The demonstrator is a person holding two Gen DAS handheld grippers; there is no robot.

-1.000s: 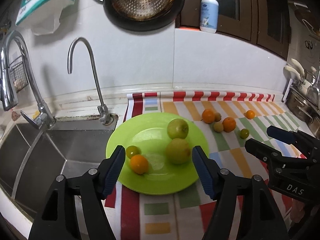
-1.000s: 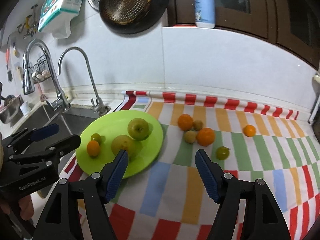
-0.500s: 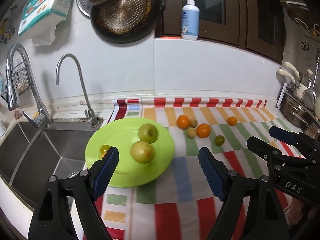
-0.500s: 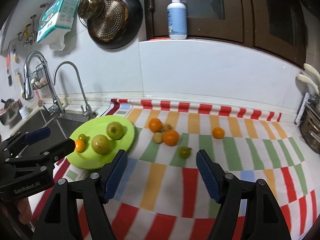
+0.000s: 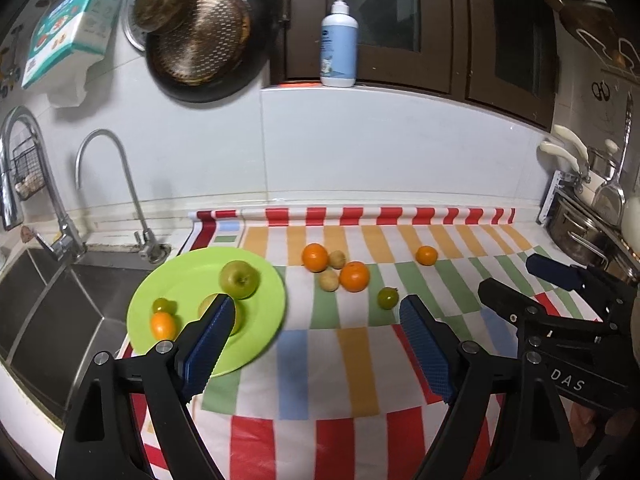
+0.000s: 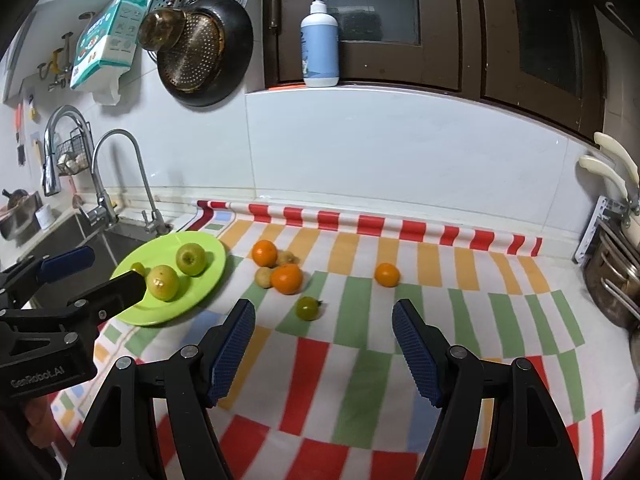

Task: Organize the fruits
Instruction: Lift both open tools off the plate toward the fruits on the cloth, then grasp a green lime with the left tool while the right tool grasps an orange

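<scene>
A lime green plate [image 5: 264, 312] [image 6: 212, 272] sits on the striped cloth beside the sink. It holds a green apple [image 5: 239, 279] [image 6: 191, 259], a yellow-green fruit [image 6: 162, 282], a small green tomato [image 5: 162, 305] and a small orange [image 5: 163, 326]. On the cloth lie two oranges [image 5: 315, 257] [image 5: 354, 276], two small brown fruits [image 5: 329, 280], a green tomato [image 5: 387, 297] [image 6: 307, 307] and a small orange [image 5: 426, 255] [image 6: 387, 274]. My left gripper [image 5: 318, 344] is open and empty, well back from the plate. My right gripper [image 6: 322, 344] is open and empty, short of the green tomato.
A steel sink [image 5: 48, 304] with two taps [image 5: 104, 184] lies left of the plate. Pots and a rack [image 5: 580, 236] stand at the right end of the counter. A pan [image 5: 200, 44] and a soap bottle [image 5: 339, 40] are up on the wall.
Both grippers have pulled back and up from the counter, so the plate and fruits look smaller and farther. Both stay open. The fruits have not moved.
</scene>
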